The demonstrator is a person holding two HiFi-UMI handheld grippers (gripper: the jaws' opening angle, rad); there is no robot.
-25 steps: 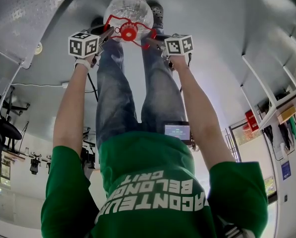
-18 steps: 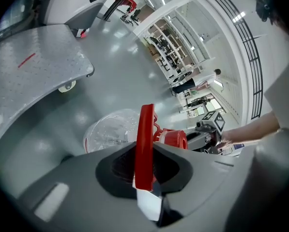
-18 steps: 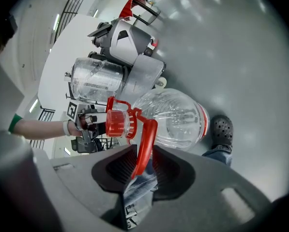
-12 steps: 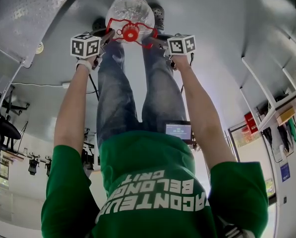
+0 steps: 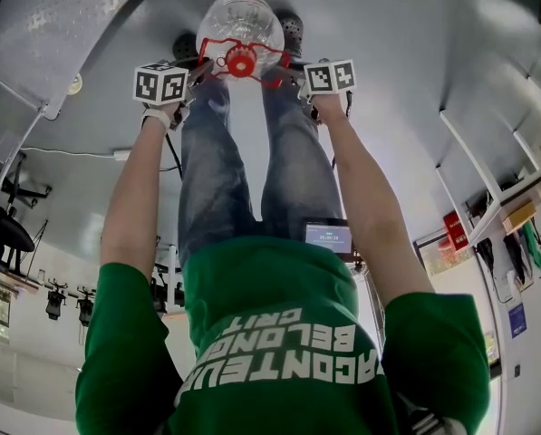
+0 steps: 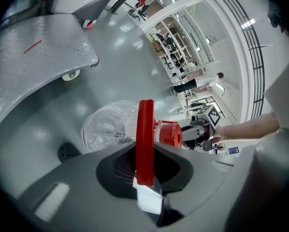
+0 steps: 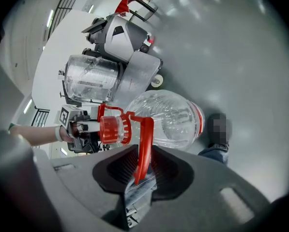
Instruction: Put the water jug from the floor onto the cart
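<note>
Moved: water jug [image 5: 241,21] barely; our right gripper [image 5: 288,69] jaws just closing on its red handle [image 7: 143,149].
Left gripper [image 5: 198,66]: pinching the handle beside the jug.
Hidden: jug's base.

Glossy grey floor [image 6: 134,52] under the left gripper [image 5: 200,66], and there's the cart [image 6: 38,57] on its castors [image 6: 69,75], ahead-left of it.

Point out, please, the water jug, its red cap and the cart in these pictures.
water jug [image 7: 171,117], right gripper view, on its clear body.
red cap [image 6: 169,134], left gripper view, on its round side.
cart [image 6: 42,57], left gripper view, on its bare grey deck.
</note>
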